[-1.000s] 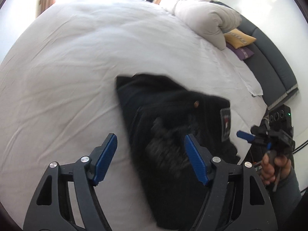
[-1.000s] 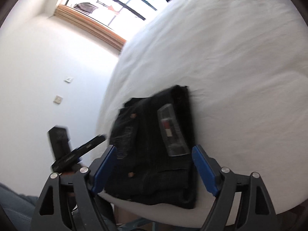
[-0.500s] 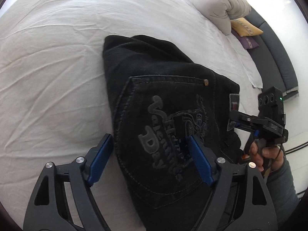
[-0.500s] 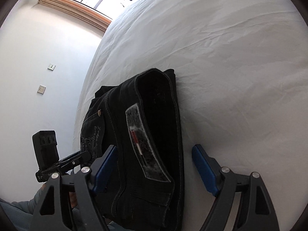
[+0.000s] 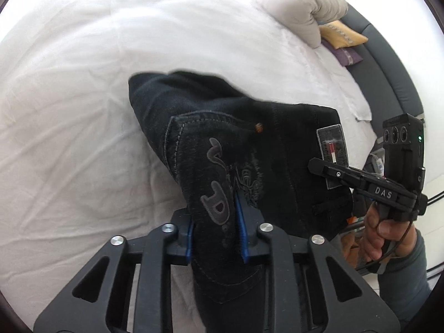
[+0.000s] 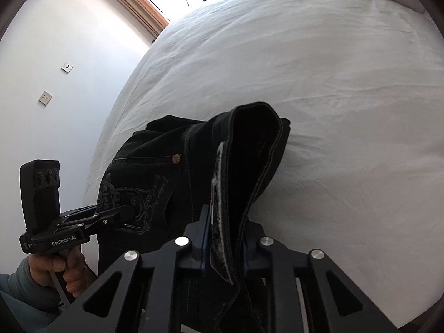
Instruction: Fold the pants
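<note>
Bed (image 5: pixel 83 55) carries the folded black pants (image 5: pixel 277 149), thick denim: heavy, soft, stacked layers likely to slip apart. Left gripper (image 5: pixel 215 238) jaws closing on the pocket-side edge between them; right gripper (image 6: pixel 223 241) jaws closing on the waistband edge. Take every layer deep in the jaws.

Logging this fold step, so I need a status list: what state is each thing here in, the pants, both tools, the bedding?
Black pants: folded, near edge lifted off the sheet.
Left tool: closing, pocket fabric pinched between its pads.
Right tool: closing, waistband pinched between its pads.
White bedsheet: spread, lightly wrinkled.
Duvet: bunched at the bed's head.
</note>
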The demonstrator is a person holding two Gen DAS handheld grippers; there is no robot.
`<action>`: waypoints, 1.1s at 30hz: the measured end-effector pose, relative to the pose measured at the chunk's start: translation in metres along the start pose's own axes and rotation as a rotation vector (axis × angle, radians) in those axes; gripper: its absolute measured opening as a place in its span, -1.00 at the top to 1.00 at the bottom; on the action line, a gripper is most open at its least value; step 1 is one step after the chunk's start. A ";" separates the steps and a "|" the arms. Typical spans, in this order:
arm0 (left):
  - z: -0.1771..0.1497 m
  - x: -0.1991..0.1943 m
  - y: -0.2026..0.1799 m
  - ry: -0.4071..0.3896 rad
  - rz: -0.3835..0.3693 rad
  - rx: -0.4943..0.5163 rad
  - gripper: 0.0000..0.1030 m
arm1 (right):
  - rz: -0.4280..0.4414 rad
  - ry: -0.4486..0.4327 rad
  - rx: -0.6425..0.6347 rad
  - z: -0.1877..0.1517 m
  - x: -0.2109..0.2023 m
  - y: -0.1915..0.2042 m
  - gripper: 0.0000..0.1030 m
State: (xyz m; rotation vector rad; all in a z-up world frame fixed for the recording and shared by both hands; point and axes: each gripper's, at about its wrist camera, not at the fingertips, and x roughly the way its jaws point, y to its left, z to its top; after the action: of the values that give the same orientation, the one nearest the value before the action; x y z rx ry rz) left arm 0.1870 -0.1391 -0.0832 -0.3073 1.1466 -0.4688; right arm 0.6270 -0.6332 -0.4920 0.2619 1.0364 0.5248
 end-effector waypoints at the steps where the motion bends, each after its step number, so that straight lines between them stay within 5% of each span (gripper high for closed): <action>1: 0.005 -0.010 -0.002 -0.024 0.005 0.009 0.59 | 0.000 -0.013 -0.016 0.002 -0.005 0.007 0.64; 9: 0.064 -0.052 0.020 -0.139 0.101 0.072 0.59 | 0.004 -0.105 -0.128 0.061 -0.012 0.045 0.64; 18: 0.116 -0.032 0.090 -0.132 0.201 0.062 0.57 | 0.034 -0.055 -0.149 0.128 0.064 0.068 0.64; 22: 0.124 -0.011 0.126 -0.107 0.198 0.027 0.39 | 0.044 -0.019 -0.120 0.140 0.096 0.061 0.61; 23: 0.123 -0.006 0.132 -0.108 0.194 0.018 0.25 | 0.046 -0.007 -0.104 0.142 0.104 0.055 0.56; 26: 0.116 0.000 0.148 -0.120 0.196 0.001 -0.15 | 0.050 0.009 -0.016 0.144 0.123 0.032 -0.03; 29: 0.109 -0.005 0.158 -0.158 0.191 -0.031 -0.40 | 0.137 -0.025 0.068 0.134 0.123 0.010 -0.12; 33: 0.101 -0.029 0.162 -0.209 0.212 -0.053 -0.46 | 0.129 -0.077 0.135 0.121 0.097 0.005 -0.36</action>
State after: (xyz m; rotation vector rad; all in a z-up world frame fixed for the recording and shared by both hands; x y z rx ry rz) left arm 0.3023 0.0150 -0.0965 -0.2700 0.9761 -0.2142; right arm 0.7698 -0.5730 -0.5028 0.4674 0.9858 0.5581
